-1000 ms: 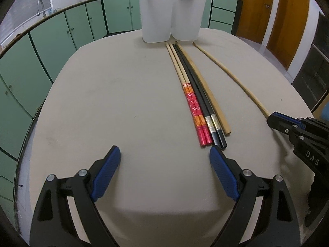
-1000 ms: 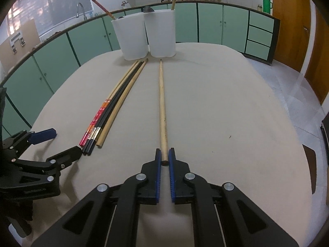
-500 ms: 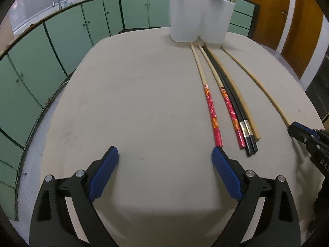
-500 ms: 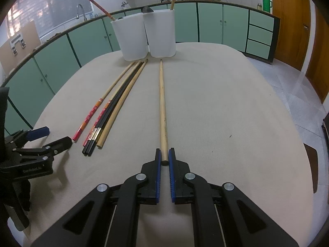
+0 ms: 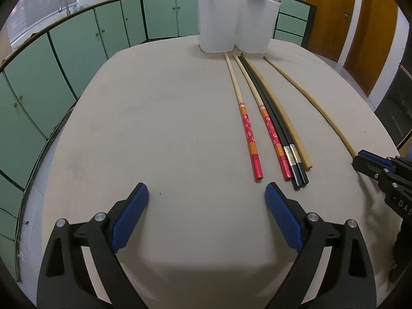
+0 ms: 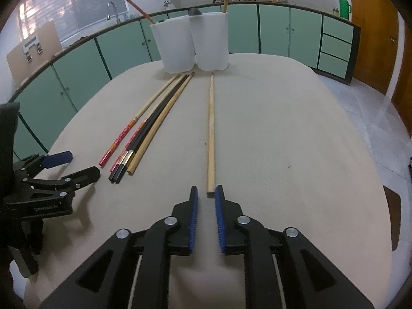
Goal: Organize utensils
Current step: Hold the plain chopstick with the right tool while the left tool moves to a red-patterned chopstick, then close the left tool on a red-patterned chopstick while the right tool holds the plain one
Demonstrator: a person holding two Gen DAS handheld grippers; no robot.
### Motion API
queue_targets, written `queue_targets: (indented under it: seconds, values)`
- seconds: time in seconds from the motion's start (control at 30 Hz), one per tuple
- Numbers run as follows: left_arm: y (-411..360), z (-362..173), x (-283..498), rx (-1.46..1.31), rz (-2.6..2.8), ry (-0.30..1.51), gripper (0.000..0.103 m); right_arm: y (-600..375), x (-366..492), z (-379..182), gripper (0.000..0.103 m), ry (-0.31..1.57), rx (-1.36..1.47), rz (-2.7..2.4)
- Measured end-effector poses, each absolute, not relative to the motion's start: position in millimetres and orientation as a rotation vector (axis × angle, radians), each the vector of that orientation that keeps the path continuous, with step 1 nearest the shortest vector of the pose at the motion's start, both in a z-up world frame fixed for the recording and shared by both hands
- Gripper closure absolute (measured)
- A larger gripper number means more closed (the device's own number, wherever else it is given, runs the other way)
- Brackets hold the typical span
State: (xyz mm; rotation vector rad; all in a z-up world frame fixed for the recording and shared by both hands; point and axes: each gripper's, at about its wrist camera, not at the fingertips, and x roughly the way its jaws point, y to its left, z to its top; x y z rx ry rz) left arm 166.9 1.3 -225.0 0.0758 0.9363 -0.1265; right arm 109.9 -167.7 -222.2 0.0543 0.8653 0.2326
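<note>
Step in hand, as judged: the release of a single plain wooden chopstick [image 6: 210, 134] on the desk [image 6: 283, 141]. The jaws of the right gripper [image 6: 206, 193] are seen opening; the near end of this chopstick lies just ahead of the tips, between their lines, and is not pressed by either pad, so nothing is grasped. The left gripper [image 5: 207, 198] is held with its jaws spread wide and empty over bare desk; the nearest red-patterned chopstick [image 5: 247, 126] ends just ahead of its right jaw.

Next move, as judged: one loose chopstick is to be gripped near its thick end, lifted clear, and carried to the white holders [image 6: 190, 43] at the far end, well beyond both jaws. A narrow closing and a steady tilt would be called for.

Count on the desk: two red-patterned chopsticks, two black chopsticks [image 5: 273, 126], two plain wooden ones, the second [image 5: 280, 116] lying against the black pair. Six loose in all. Two white holders are counted, touching each other; two chopsticks and one dark utensil, kind unclear, are already standing in them.
</note>
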Motion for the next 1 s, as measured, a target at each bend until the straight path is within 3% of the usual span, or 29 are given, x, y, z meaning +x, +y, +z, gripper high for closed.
queue_targets:
  seconds: [0.37,0.7,1.0]
  values:
    - [4,-224,167,0.072,-0.128,0.937,0.014,-165,118,-223,0.085,0.872,0.048,0.217]
    - [-4,-223,176,0.079,-0.141,0.930,0.026,-167,118,-223,0.091,0.872,0.050,0.219]
    - [-14,-223,176,0.083,-0.156,0.931,0.027,-168,119,-224,0.091,0.873,0.067,0.227]
